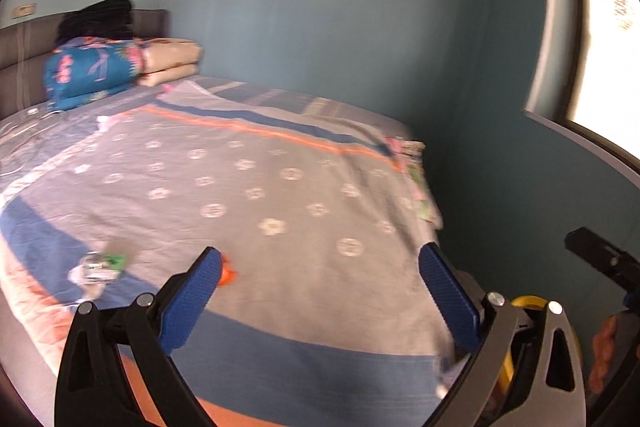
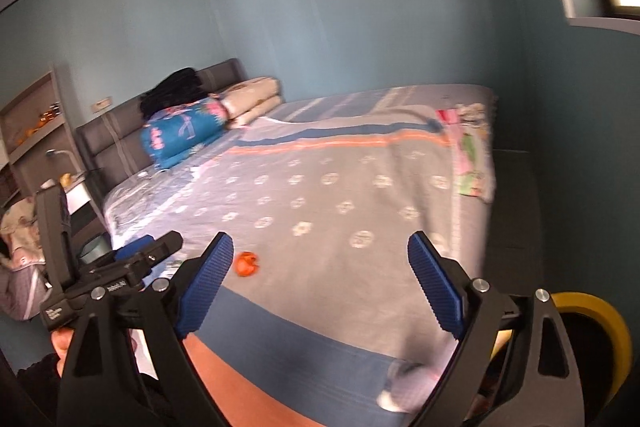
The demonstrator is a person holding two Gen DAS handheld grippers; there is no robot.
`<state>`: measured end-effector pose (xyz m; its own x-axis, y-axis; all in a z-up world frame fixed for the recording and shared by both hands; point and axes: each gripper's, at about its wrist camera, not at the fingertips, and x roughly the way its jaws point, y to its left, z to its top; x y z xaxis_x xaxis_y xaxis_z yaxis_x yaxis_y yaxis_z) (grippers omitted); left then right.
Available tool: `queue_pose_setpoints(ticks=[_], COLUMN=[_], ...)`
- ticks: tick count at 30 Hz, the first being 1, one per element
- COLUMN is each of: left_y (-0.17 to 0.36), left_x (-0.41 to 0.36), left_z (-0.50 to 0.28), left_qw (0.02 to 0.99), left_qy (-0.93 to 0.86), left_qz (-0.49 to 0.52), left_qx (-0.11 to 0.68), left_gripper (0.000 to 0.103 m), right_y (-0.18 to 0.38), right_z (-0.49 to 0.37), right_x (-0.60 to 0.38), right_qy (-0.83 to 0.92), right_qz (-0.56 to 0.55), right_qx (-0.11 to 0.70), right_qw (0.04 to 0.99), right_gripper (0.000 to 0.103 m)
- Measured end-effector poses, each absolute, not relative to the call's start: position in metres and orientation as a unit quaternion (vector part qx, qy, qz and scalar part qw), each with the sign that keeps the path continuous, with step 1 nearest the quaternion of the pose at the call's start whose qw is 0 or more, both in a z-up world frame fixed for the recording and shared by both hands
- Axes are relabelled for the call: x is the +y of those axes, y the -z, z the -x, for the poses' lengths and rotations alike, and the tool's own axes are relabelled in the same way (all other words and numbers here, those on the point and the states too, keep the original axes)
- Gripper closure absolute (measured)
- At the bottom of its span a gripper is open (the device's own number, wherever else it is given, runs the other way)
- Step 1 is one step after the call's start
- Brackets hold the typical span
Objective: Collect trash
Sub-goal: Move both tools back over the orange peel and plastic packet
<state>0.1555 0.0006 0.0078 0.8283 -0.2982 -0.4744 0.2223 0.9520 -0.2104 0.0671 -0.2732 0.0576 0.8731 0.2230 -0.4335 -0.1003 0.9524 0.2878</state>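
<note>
A small orange scrap (image 1: 227, 273) lies on the grey flowered bedspread (image 1: 280, 187), just past the left finger of my left gripper (image 1: 320, 253). That gripper is open and holds nothing. Further left lies a crumpled clear wrapper with green print (image 1: 98, 267). In the right wrist view the same orange scrap (image 2: 247, 264) sits close to the left finger of my right gripper (image 2: 320, 241), which is also open and holds nothing. A yellow-rimmed bin (image 2: 592, 311) stands low at the bed's corner, partly hidden behind the right gripper's frame.
Folded quilts, one blue (image 2: 184, 131), and dark clothes are stacked against the grey headboard (image 2: 120, 147). A floral cloth (image 2: 472, 163) lies at the bed's far right edge. A teal wall runs behind, with a window (image 1: 608, 67) at right and shelves (image 2: 36, 123) at left.
</note>
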Motion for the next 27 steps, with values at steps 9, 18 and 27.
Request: queue_pose_setpoints(ticks=[9,18,27], left_y=[0.018,0.065,0.123], left_x=[0.098,0.176,0.225], left_z=[-0.181,-0.224,-0.269], left_qw=[0.956,0.940,0.919], left_qy=[0.033,-0.050,-0.093], left_qz=[0.096,0.129,0.139], left_qx=[0.276,0.311,0.358], left_gripper=[0.008,0.008,0.008], right_y=[-0.038,0.014,0.083], right_z=[-0.140,-0.222,-0.284], right_x=[-0.193,-0.103,-0.047], right_qy=[-0.155,-0.185,-0.177], right_qz=[-0.128,-0.093,-0.049], right_qx=[0.254,0.303,0.357], right_qw=[0.946,0.930,0.916], right_gripper=[0.017,0.017,0.017])
